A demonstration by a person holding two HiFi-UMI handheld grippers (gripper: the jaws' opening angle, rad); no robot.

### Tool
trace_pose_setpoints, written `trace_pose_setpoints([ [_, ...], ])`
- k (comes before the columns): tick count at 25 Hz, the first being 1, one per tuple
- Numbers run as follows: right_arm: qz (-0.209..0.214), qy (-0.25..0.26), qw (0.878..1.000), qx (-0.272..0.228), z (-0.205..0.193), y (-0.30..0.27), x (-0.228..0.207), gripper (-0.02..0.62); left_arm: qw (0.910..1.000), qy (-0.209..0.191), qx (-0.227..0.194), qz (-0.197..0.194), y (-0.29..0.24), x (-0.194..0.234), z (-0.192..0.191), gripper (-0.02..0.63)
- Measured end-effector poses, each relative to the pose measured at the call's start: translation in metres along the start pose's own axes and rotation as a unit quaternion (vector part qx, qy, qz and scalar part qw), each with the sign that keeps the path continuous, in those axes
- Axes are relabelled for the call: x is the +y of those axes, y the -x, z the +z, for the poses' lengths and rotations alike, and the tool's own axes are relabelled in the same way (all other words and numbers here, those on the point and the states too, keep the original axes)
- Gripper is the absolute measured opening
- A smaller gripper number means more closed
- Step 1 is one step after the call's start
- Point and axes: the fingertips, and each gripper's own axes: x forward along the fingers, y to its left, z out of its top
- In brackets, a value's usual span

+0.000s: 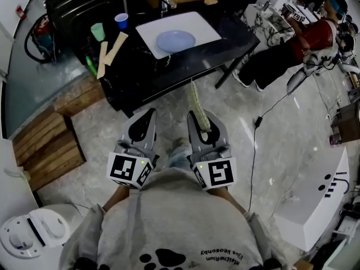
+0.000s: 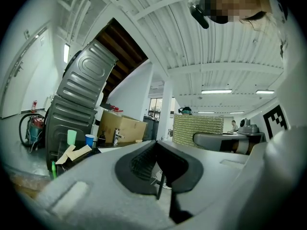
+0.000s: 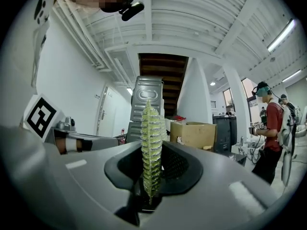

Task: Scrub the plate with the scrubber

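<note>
I am looking down at my two grippers, which are sitting side by side in front of a grey shirt (image 1: 169,218). The left gripper (image 1: 145,122) is pressing its jaws tight together, and nothing is sitting between them. The right gripper (image 1: 200,127) is squeezing its jaws on the scrubber (image 1: 198,103). The scrubber is a thin, bumpy, yellow-green strip. It is standing up on its edge between the black pads and poking out past the tips, pointing toward the black table (image 1: 239,35).

The plate (image 1: 175,40) is light blue and round. It is lying flat in the middle of a white tray (image 1: 209,28) on that table. The scrubber is not touching the plate. The front edge of the table and a bit of grey floor (image 1: 169,103) are lying between them.

To the left of the tray, a green cup (image 1: 97,31) and a blue cup (image 1: 121,21) are standing near each other. Some pale wooden strips (image 1: 112,49) are lying just below the cups. A tap (image 1: 165,1) is standing behind the tray.

Off to the right of the table, a person in a red top (image 1: 315,35) is standing. Wooden boards (image 1: 48,145) are lying on the floor to the left of me.
</note>
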Motion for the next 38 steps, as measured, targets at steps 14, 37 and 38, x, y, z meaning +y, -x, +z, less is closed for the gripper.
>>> trace_pose_setpoints([
  [14,0.054,-0.013,0.998,0.000,-0.017,-0.091,-0.160,0.071,0.9979,-0.007,-0.009,0.063,-0.160,-0.007,-0.002,0.005],
  [37,0.084,-0.032,0.996,-0.005,-0.042,-0.163,-0.224,0.071,0.9930,0.000,0.006,0.118,-0.247,0.035,-0.022,0.005],
  [38,0.084,-0.031,0.996,-0.005,-0.041,-0.170,-0.227,0.069,0.9928,0.001,0.006,0.120,-0.253,0.041,-0.021,0.005],
])
